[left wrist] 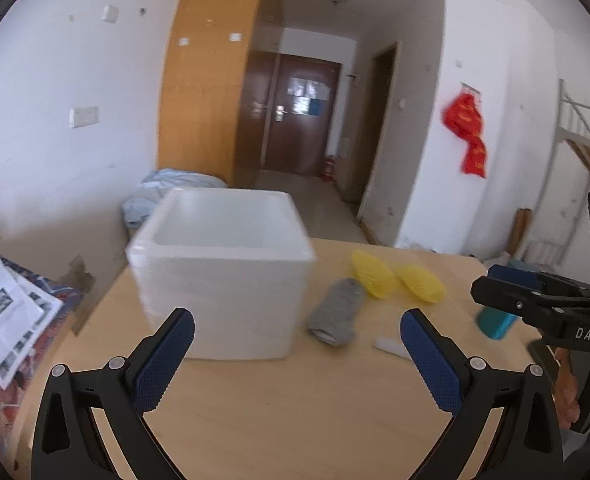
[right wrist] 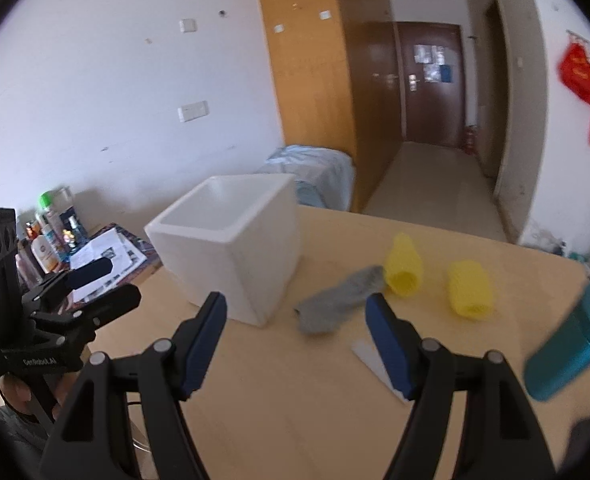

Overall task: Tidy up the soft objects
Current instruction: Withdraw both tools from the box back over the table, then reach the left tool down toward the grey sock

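Hovering over the worktop [right wrist: 295, 420], both grippers hold their fingers wide and empty. The sock [right wrist: 337, 300] lies right of the box [right wrist: 235, 248], just ahead of the right gripper [right wrist: 295, 340], which looks nearer than the left gripper [left wrist: 297, 356]. Its long axis runs diagonally, far end toward the yellow nets [right wrist: 403, 266].

Soft daylight fills the room as we look out through both wrist cameras, the white walls bright and the far hallway dimmer. We find motion blur smearing the foam box [left wrist: 223, 276], the gray sock [right wrist: 337, 300] and the teal canister [right wrist: 567, 344]. Fisheye distortion bows the walls, and dark vignetting rings each frame; shadows on the wooden table [left wrist: 295, 408] fall faint
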`<state>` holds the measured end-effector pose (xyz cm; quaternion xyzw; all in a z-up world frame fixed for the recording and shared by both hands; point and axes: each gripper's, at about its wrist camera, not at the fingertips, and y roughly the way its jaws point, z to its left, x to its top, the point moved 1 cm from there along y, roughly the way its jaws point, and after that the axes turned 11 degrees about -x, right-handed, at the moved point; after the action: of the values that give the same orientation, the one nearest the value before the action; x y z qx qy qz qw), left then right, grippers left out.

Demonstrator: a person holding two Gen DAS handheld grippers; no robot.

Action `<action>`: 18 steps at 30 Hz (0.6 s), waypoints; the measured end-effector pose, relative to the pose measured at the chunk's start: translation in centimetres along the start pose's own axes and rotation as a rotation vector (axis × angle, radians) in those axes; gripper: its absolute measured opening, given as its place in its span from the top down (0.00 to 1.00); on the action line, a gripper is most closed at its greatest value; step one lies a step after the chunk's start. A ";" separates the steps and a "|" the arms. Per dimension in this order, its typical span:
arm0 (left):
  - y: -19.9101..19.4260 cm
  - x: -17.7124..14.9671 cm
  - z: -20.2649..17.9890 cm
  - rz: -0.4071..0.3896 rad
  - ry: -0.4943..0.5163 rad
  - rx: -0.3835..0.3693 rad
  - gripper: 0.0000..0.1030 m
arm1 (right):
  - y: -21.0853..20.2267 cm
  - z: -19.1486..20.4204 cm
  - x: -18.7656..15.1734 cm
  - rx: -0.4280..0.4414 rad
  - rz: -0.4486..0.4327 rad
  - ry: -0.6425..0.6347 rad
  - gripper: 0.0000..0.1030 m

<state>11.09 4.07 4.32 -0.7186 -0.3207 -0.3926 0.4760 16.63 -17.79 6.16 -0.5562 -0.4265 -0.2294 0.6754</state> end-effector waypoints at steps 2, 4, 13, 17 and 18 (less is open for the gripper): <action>-0.4 -0.6 -1.4 0.005 0.023 -0.025 0.00 | -1.4 -0.6 -1.0 -0.022 -0.003 0.011 0.27; -0.9 -1.3 -2.6 0.014 0.039 -0.045 0.00 | -2.8 -1.1 -2.0 -0.046 -0.011 0.025 0.27; -1.0 -2.9 -6.7 0.066 0.114 -0.107 0.00 | -3.9 -3.5 -4.6 -0.083 -0.010 0.088 0.26; 2.0 -2.7 -6.9 0.101 0.112 -0.139 0.00 | -1.9 -4.9 -5.0 -0.084 0.018 0.089 0.26; 2.9 -2.8 -6.8 0.107 0.106 -0.153 0.00 | -0.8 -5.2 -4.9 -0.079 0.031 0.088 0.26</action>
<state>10.44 -3.56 2.28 -0.7472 -0.2254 -0.4275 0.4562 15.11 -23.70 2.44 -0.5785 -0.3782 -0.2597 0.6745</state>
